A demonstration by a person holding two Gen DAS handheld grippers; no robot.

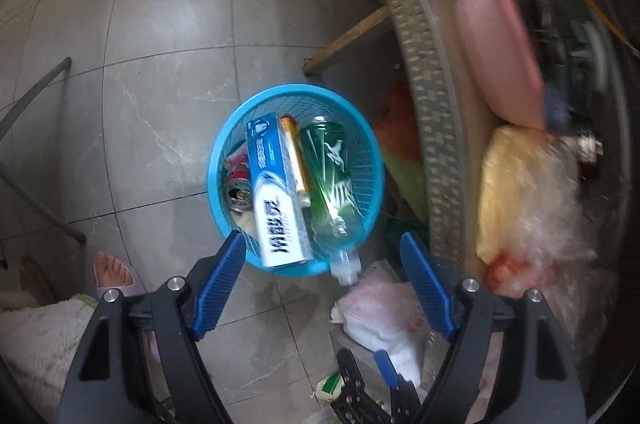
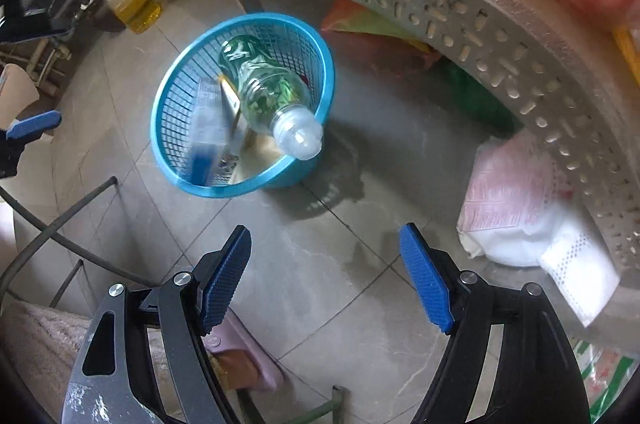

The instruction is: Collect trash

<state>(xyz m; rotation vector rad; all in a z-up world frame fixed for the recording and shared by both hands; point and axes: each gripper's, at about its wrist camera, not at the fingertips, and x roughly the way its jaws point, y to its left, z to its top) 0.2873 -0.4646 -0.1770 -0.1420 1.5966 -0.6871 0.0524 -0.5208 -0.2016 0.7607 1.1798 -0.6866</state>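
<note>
A blue mesh basket (image 1: 362, 160) (image 2: 180, 104) stands on the tiled floor beside a table. In it lie a green plastic bottle (image 1: 330, 176) (image 2: 264, 92) with its neck over the rim, a blue and white toothpaste box (image 1: 276, 200) (image 2: 210, 128), a yellow tube (image 1: 294, 156) and a can (image 1: 239, 194). My left gripper (image 1: 322, 250) is open and empty, hovering above the basket's near rim. My right gripper (image 2: 326, 244) is open and empty, over bare floor short of the basket.
A perforated grey table edge (image 1: 432, 96) (image 2: 460, 20) runs along the right, loaded with bags and a pink basin (image 1: 496, 52). A pink and white bag (image 1: 380, 308) (image 2: 516, 208) lies on the floor. An oil jug (image 2: 130, 4) stands far back. A slippered foot (image 1: 114, 274) is at left.
</note>
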